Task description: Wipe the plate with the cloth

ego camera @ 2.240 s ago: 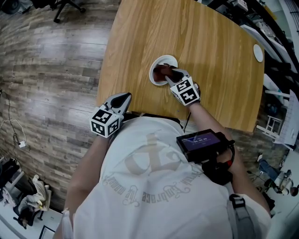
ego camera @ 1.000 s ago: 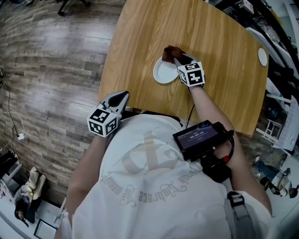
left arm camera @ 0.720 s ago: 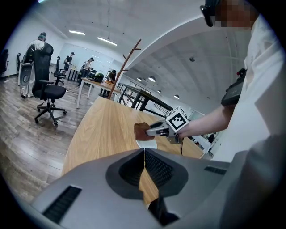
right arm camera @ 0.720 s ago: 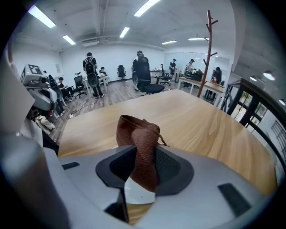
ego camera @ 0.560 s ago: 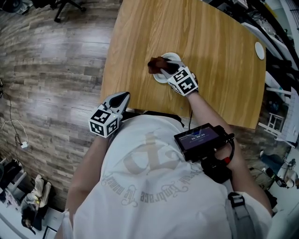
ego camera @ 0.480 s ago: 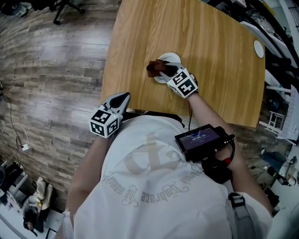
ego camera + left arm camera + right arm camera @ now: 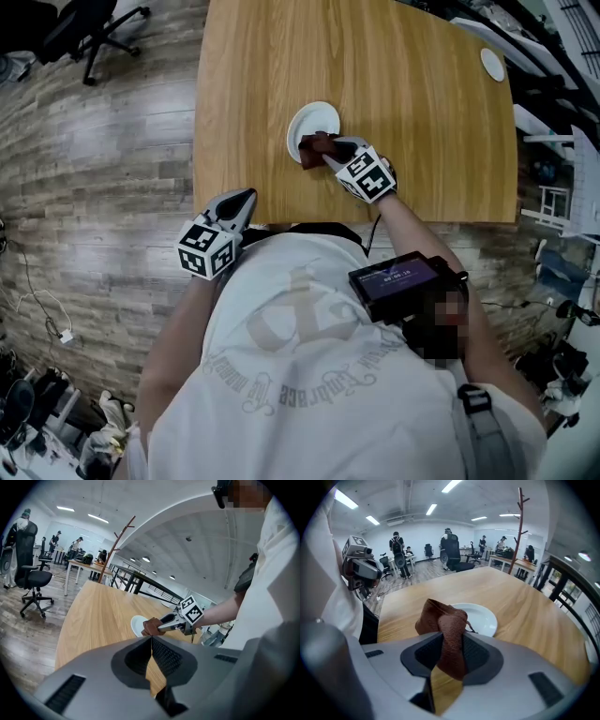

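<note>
right gripper [image 7: 330, 150] clamped on the brown cloth [image 7: 314, 147], which sits at the near rim of the white plate [image 7: 311, 120] on the worktop [image 7: 412, 103]. left gripper [image 7: 244, 197], jaws together and empty, hangs well apart from the plate. wiping appears under way, with the plate's far side probably left to do.

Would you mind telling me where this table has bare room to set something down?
The table is bare left of the plate, beyond it to the far edge, and right of it up to the small white disc. Crowded only by the plate's near edge: cloth, right gripper.
</note>
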### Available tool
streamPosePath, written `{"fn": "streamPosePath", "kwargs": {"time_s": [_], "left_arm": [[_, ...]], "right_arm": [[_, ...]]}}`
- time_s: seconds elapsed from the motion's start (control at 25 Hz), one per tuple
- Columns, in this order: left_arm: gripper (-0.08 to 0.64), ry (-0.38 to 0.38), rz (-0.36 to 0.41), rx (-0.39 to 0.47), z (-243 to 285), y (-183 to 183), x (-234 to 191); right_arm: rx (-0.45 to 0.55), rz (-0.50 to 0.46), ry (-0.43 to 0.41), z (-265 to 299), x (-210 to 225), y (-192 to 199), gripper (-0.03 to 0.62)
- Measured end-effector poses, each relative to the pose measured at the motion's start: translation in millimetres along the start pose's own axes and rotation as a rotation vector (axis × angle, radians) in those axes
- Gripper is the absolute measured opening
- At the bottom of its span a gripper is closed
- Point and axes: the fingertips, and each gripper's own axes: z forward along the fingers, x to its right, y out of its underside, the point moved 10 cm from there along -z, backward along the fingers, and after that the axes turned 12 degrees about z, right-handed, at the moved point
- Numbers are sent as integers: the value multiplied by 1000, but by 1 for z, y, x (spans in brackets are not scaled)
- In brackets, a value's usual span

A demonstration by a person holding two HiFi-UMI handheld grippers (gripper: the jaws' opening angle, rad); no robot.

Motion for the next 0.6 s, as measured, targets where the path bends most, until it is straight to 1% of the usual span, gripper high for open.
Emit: {"fn": "streamPosePath", "kwargs": {"time_s": [0.08,0.16,0.32,0.44,0.6], "left_arm": [[14,16,9,-4,4,-3,1],[14,32,15,-8,9,-4,3],[12,59,40,-15,15,-8,0],[13,73,57,-18,22,-12,-5],[13,85,78,-15,33,-20,-2]], "right_arm": [[17,58,51,-7,10,4,126],[52,125,84,-16,19,7,126],[140,229,108,-31,25,11,126],[220,280,93,-42,25,13,126],[345,326,34,-64,18,19,126]]}}
